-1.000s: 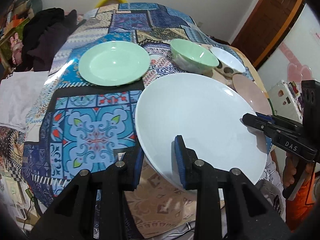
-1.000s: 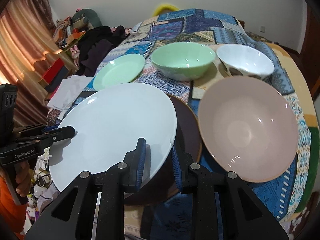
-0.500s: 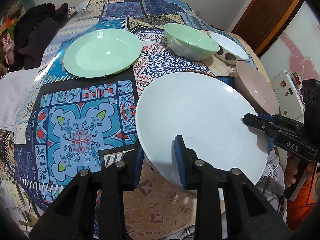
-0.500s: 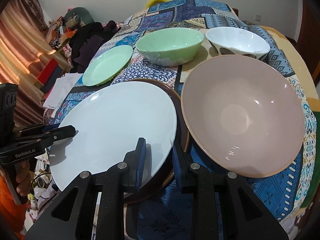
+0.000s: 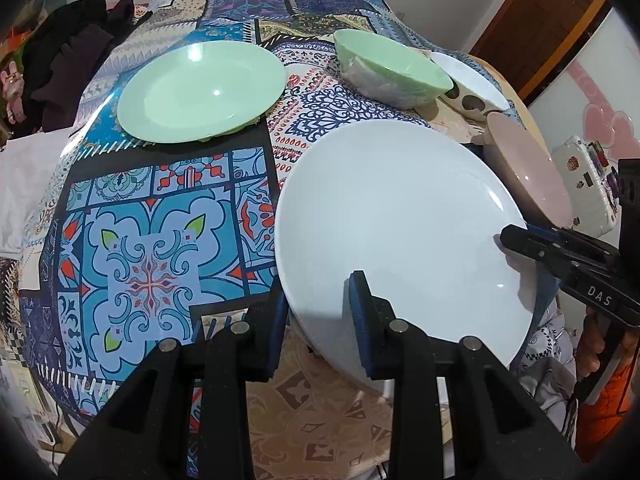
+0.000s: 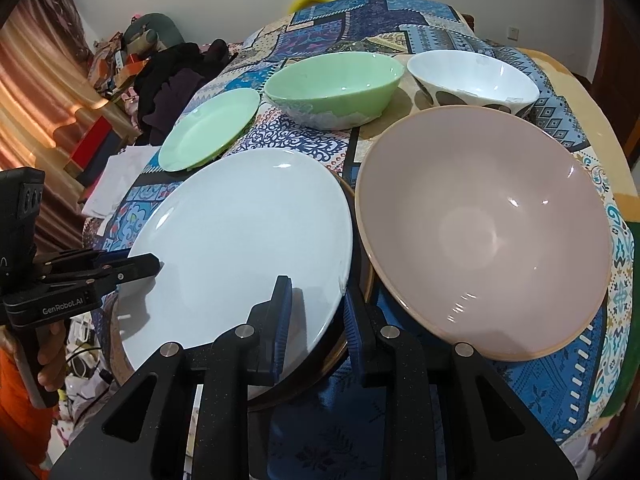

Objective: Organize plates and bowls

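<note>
- Left claw (image 5: 318,320) clamped on the near rim of the white plate (image 5: 400,224), one pad above the rim, one below.
- Right claw (image 6: 314,316) clamped on the opposite side of the same plate (image 6: 240,240), pads pinching the rim; also seen from the left camera (image 5: 516,242) gripping the plate's right edge.
- White plate held between both claws, tilted, just over a dark brown plate (image 6: 352,280) showing at its edge; contact between the two could not be told.
- Pink bowl (image 6: 484,232) just beside the white plate on the right, rims very close.
- Farther out on the patterned tablecloth (image 5: 152,240): green plate (image 5: 200,92), green bowl (image 6: 336,88), white bowl (image 6: 472,76).
- Judged step: lowering or stacking the white plate onto the brown one.
- Risks noted: thin rim grips on glossy glaze, so slip likely if either hand twisted or pulled apart unevenly; plate edge likely to knock the pink bowl if swung right; uneven set-down could chip the rim on the brown plate.
</note>
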